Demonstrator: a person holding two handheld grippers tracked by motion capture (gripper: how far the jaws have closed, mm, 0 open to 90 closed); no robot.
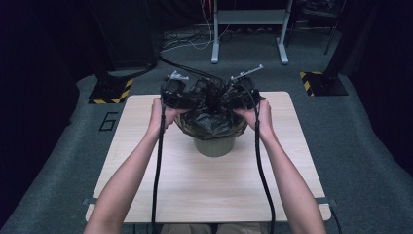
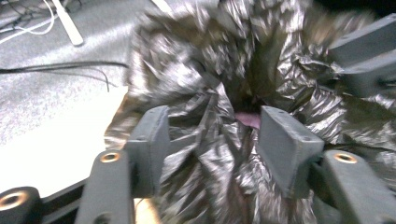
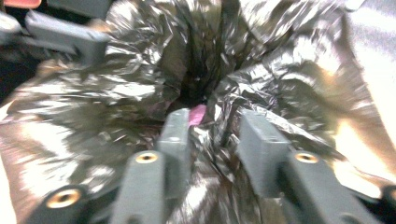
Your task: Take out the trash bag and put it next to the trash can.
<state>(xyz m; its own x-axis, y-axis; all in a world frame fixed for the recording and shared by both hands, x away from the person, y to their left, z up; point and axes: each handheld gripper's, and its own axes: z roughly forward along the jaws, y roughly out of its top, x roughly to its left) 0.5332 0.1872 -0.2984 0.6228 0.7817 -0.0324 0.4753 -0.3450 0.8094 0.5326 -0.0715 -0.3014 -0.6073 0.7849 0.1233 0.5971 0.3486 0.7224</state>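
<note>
My left gripper [image 2: 212, 130] part open, crumpled black bag [image 2: 210, 186] bunched between its jaws, my right gripper [image 3: 215, 135] likewise straddling a fold (grip unclear through blur), pink scrap [image 3: 197, 114] just beyond, bag lining the bin [image 1: 214, 145] below.

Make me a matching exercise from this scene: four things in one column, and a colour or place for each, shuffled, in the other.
Things:
1. bin bag
2. bin
3. table
4. scrap inside the bag

Descriptions:
A. pale wood
B. pink
C. shiny black, crumpled
D. beige, under the bag

Pairs: 1-C, 2-D, 3-A, 4-B
</note>
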